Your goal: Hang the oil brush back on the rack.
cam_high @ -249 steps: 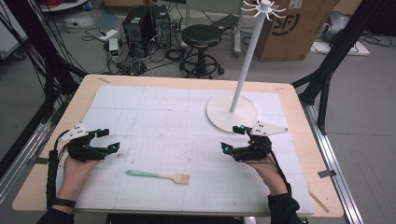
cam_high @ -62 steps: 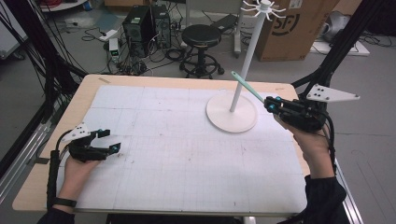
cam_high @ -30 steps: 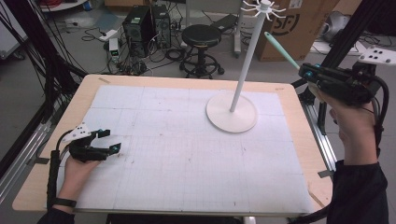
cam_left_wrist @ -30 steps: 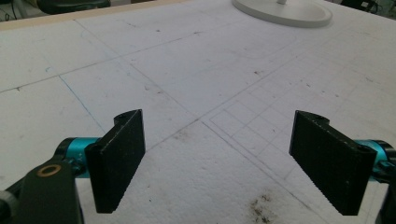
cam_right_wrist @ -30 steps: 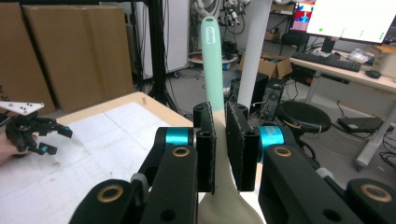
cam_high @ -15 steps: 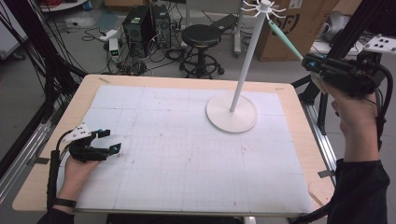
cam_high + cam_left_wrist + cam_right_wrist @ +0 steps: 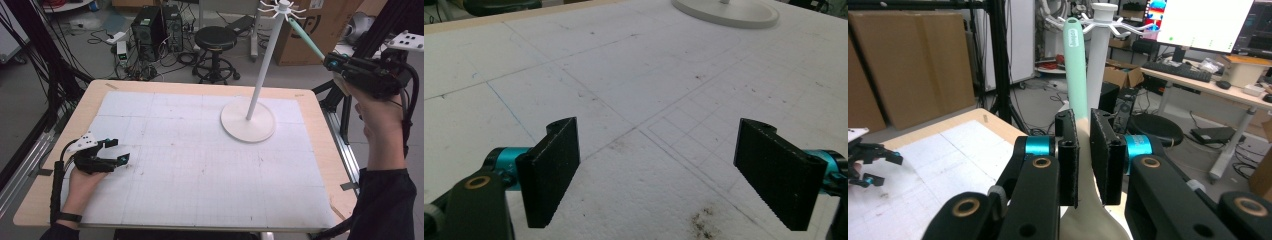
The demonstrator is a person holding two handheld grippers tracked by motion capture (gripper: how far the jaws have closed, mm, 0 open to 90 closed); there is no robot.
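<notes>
One overhead, two tongs-mounted cameras; all share the table (image 7: 200, 150).

Grey floor (image 7: 100, 45) strewn with cables, black round stool (image 7: 215, 39) and computer tower (image 7: 146, 25) beyond the table (image 7: 320, 130), cardboard boxes (image 7: 325, 30) at right, desk (image 7: 1193, 82) with bright monitor (image 7: 1205, 22) and keyboard (image 7: 1178, 71).

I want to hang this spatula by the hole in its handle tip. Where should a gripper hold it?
Grip the spatula low, near the cream blade, across its flat sides, as the right gripper does. That leaves the mint handle tip free to reach the hooks of the white stand.
</notes>
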